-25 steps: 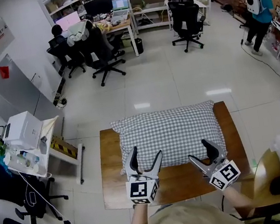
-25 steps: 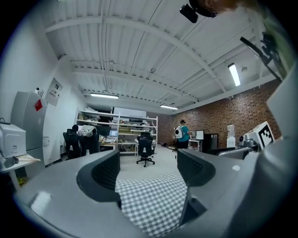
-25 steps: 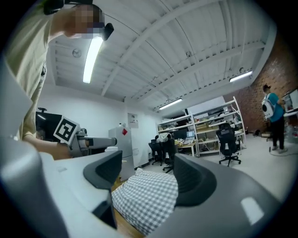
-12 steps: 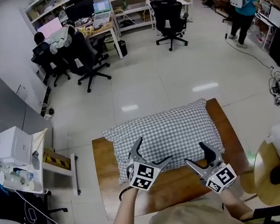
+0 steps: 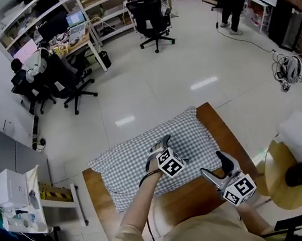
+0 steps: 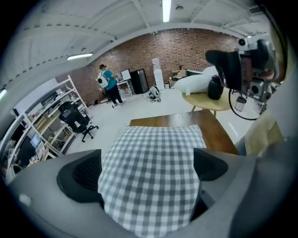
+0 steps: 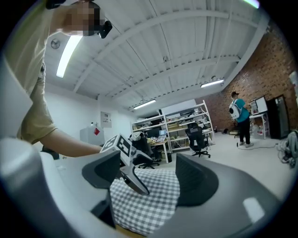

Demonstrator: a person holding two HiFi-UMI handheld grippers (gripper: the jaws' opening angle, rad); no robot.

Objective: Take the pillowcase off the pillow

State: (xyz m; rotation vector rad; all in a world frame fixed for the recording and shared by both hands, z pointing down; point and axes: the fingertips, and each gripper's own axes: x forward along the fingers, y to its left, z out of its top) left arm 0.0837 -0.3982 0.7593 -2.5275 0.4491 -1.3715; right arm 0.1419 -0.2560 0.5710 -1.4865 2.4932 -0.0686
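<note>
Checked pillowcase (image 5: 124, 166) is lying flat across the wooden tabletop (image 5: 186, 196), at the centre of the head view, with the pillow (image 5: 190, 133) filling it out end to end. Task not yet begun: case is sitting fully on. Left claw (image 5: 156, 149) is pointing down onto the near middle of the pillow; its jaws have just been opening and are standing wide apart, with checked fabric bulging up between them in the left gripper view and the pads not pressing on it. Right claw (image 5: 215, 165) is hanging over the near right part of the tabletop, just short of the pillow's near edge, jaws apart with nothing clamped; its own view is showing only the pillow and the left claw beyond them. Handling judgement: load is looking light, soft and compressible; the cloth is loose and will be bunching and sliding over the filling, so a pinch in the middle is likely taking both case and pillow together. The better hold looks to be fabric alone at a corner or seam of the closed end, the other claw pinning or gripping the pillow through the open end. Which end is open I cannot tell.
</note>
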